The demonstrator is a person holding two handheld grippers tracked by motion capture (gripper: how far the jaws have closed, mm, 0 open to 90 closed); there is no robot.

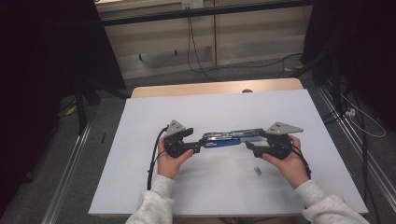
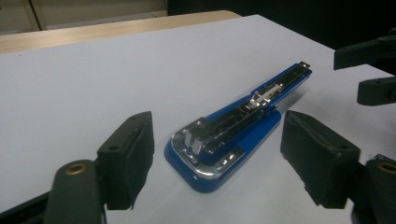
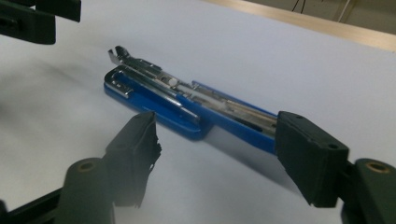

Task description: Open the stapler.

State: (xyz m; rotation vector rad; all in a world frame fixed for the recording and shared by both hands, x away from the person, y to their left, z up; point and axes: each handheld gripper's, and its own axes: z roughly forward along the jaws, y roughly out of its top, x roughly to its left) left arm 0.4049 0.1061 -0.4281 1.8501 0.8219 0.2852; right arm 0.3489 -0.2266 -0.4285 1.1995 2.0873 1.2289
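Observation:
A blue stapler (image 1: 229,138), swung open flat with its metal staple channel showing, lies on the white table top (image 1: 140,186). My left gripper (image 1: 196,147) is at the stapler's left end and my right gripper (image 1: 252,144) at its right end. In the left gripper view the stapler's wide blue base (image 2: 219,154) lies between and just beyond my open jaws (image 2: 217,158), untouched by the pads. In the right gripper view the stapler (image 3: 187,105) runs across ahead of my open jaws (image 3: 217,158); its near end passes behind the right pad (image 3: 308,154), and no pad presses on it.
A small metal piece (image 1: 256,170), perhaps a strip of staples, lies on the table near my right hand. A wooden edge (image 1: 215,87) bounds the far side of the table. Cables (image 1: 191,42) and dark stands are on the floor beyond it.

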